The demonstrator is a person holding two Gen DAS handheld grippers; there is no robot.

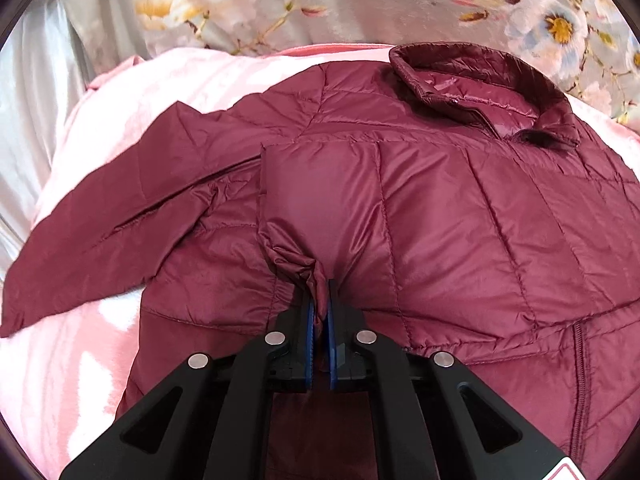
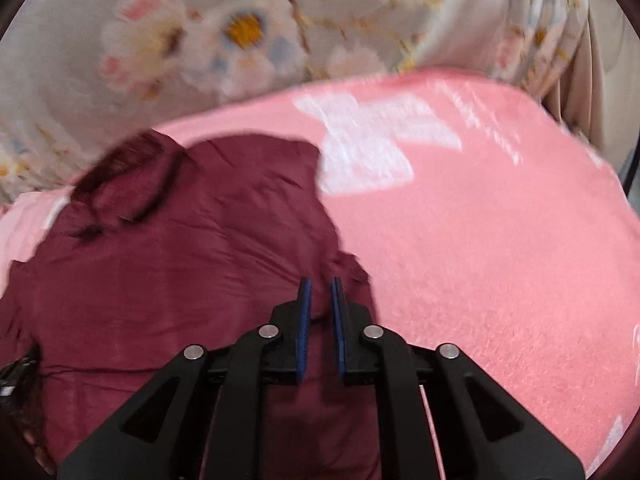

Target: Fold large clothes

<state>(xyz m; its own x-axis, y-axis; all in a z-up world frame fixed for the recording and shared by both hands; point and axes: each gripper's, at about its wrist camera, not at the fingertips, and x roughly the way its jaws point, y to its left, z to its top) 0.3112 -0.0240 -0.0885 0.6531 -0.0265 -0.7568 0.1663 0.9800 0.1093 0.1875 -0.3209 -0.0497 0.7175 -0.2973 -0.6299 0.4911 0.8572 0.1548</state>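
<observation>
A maroon quilted jacket [image 1: 460, 220] lies front up on a pink blanket [image 1: 160, 92], its collar [image 1: 480, 76] at the far right. One sleeve [image 1: 80, 232] stretches out to the left. My left gripper [image 1: 320, 292] is shut on a bunched fold of the jacket, which is pinched between the blue pads [image 1: 309, 320] and pulled over the body. In the blurred right wrist view, the jacket [image 2: 160, 280] fills the left half. My right gripper [image 2: 321, 282] stands at its right edge, with the pads a narrow slit apart and maroon cloth in between.
A floral cloth [image 1: 360, 0] hangs along the far side of the blanket, and silvery fabric [image 1: 28, 100] lies at the left. In the right wrist view the pink blanket [image 2: 480, 220] spreads bare to the right, with a beige curtain [image 2: 600, 60] beyond it.
</observation>
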